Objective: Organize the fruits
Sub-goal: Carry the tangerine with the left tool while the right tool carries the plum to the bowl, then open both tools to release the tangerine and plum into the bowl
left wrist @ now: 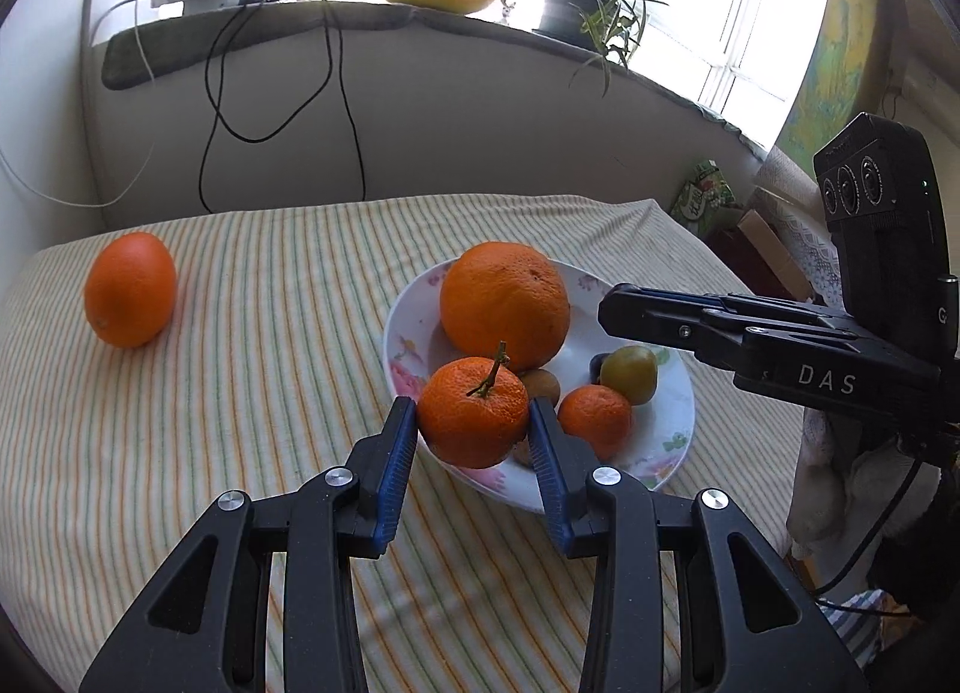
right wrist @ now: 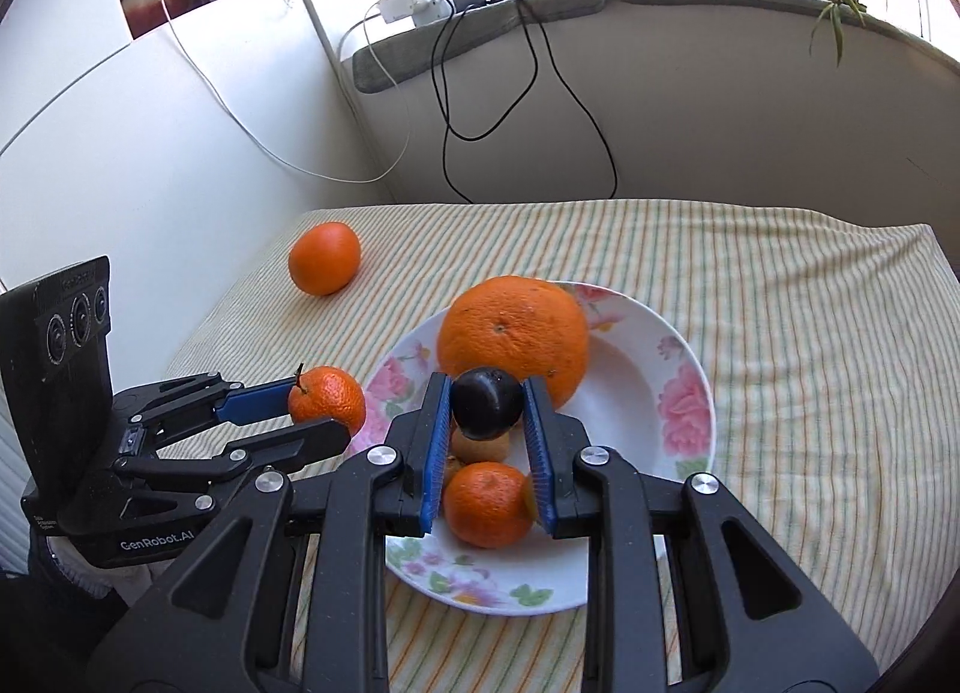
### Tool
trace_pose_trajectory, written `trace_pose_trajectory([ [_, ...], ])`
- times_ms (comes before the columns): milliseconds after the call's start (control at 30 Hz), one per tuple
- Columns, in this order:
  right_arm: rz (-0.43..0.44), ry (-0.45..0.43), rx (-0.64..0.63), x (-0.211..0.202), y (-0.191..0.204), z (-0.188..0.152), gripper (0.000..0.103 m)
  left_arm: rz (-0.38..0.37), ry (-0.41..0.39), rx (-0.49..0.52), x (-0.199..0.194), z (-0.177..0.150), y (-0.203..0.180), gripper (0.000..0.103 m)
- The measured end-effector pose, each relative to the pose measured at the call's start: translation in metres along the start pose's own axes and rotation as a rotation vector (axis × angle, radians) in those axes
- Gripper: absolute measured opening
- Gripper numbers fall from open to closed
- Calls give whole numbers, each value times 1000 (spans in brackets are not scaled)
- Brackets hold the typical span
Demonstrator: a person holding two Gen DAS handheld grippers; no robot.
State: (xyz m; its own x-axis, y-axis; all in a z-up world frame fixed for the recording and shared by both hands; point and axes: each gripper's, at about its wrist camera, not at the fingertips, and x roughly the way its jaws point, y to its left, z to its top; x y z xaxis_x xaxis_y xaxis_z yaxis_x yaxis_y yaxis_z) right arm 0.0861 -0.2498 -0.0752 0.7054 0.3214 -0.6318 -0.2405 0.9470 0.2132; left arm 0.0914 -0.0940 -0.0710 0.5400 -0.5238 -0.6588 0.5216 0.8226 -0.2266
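Both grippers carry fruit above the flowered plate (right wrist: 690,393).

Left gripper (left wrist: 473,423) clasps a light, soft-skinned mandarin (left wrist: 471,411) across its middle; right gripper (right wrist: 487,411) pinches a dark, probably slippery plum (right wrist: 485,402) over the plate's near side.

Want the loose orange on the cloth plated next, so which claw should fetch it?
Probably left: both claws are full, but the left claw, gripping a stemmed mandarin, sits nearer the round orange.

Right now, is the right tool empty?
No, the right tool is shut on a dark plum, held above the floral plate.
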Motion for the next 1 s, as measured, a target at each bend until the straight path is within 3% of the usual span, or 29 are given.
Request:
trace_pose_trajectory([
  [600,-41,8,39,-3,-25,-4,26,-9,2,36,7,7,-14,39],
  [633,-43,8,37,-3,-25,-4,27,-9,-2,38,7,8,-14,46],
  [700,-50,4,38,-4,-25,-3,54,-12,-11,41,5,9,-15,52],
  [733,-56,-3,40,-6,-25,-3,59,-11,-14,44,4,10,-15,52],
  [1000,-55,-15,47,-9,-27,1,69,0,-23,50,0,10,-14,56],
])
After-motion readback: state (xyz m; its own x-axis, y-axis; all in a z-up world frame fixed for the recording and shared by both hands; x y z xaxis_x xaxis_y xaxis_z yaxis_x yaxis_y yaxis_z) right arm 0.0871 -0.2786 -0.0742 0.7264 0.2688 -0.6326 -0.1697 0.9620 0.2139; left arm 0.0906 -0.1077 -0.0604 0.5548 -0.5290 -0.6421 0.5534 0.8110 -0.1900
